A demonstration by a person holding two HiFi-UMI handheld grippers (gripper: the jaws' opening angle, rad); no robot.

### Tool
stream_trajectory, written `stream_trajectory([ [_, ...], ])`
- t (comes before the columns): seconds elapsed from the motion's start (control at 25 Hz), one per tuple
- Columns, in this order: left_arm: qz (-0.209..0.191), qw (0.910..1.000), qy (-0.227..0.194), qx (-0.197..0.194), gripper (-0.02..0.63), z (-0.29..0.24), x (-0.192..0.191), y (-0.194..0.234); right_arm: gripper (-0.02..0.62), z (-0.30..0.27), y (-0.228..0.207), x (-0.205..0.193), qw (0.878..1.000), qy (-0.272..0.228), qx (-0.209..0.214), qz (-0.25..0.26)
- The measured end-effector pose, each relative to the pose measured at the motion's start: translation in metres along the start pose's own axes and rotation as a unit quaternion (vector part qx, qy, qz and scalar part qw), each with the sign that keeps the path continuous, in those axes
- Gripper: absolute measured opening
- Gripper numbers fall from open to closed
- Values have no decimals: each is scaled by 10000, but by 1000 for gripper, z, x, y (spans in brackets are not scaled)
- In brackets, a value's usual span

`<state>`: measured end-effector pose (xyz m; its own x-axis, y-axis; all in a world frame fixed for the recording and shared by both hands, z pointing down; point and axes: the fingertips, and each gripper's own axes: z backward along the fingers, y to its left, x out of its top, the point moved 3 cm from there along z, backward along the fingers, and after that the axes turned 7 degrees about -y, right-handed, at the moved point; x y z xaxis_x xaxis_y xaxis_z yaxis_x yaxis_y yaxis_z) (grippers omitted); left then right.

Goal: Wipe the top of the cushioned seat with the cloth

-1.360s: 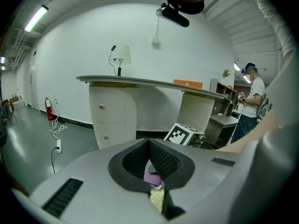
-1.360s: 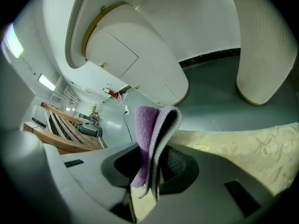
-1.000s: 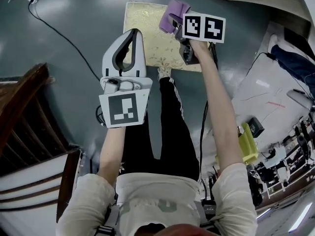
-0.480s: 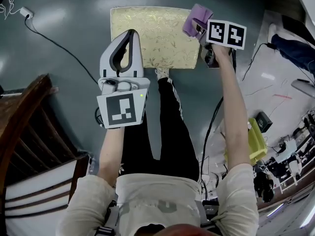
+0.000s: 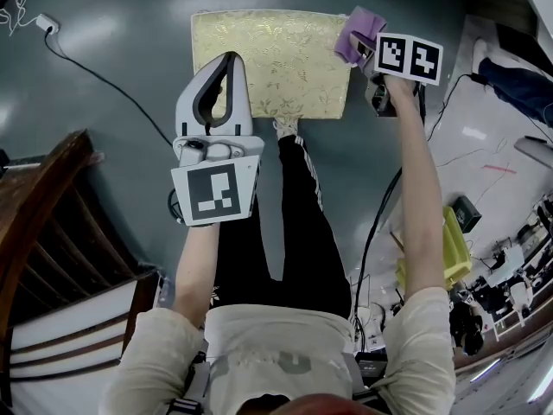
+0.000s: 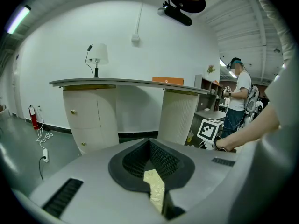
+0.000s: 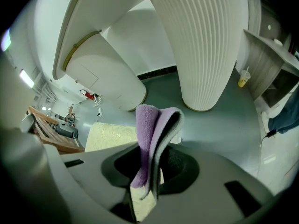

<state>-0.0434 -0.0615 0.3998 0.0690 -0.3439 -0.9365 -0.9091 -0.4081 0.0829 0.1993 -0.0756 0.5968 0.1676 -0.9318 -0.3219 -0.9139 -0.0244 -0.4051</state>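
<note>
Straight ahead at 12 o'clock in the head view, on the grey-green floor (image 5: pixel 112 33): a pale gold, leaf-patterned square cushioned seat (image 5: pixel 272 59). Pinching a folded purple terry cloth (image 5: pixel 356 31) in the right tongs (image 5: pixel 363 50), at the seat's 2 o'clock corner, just over its right edge. In the right gripper view, clamped upright between both jaws, with fabric standing up past the tips and the seat down at 8 o'clock. Cannot tell whether cloth and seat touch. Holding the left tongs (image 5: pixel 226 63) above the seat's 7 o'clock part, tips pressed together and gripping nothing, with only a sliver of gold fabric showing between them in the left gripper view. At 10 o'clock on the floor, a thin black cable (image 5: pixel 95 54).
</note>
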Motion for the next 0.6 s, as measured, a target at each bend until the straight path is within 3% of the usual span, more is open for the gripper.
stream_trajectory([
  [0.28,3,9999,19,105,6,1,-1,6,97,0,-7,3,9981,250,-217,511],
  [0.4,43,9999,-10,162,8,1,-1,6,97,5,-7,6,9985,168,-290,422],
  [0.48,134,9996,-5,239,7,2,-2,10,97,18,11,13,9996,-200,-111,164],
  [0.6,161,9989,-30,434,6,7,-3,25,97,42,70,22,9948,-786,644,-108],
])
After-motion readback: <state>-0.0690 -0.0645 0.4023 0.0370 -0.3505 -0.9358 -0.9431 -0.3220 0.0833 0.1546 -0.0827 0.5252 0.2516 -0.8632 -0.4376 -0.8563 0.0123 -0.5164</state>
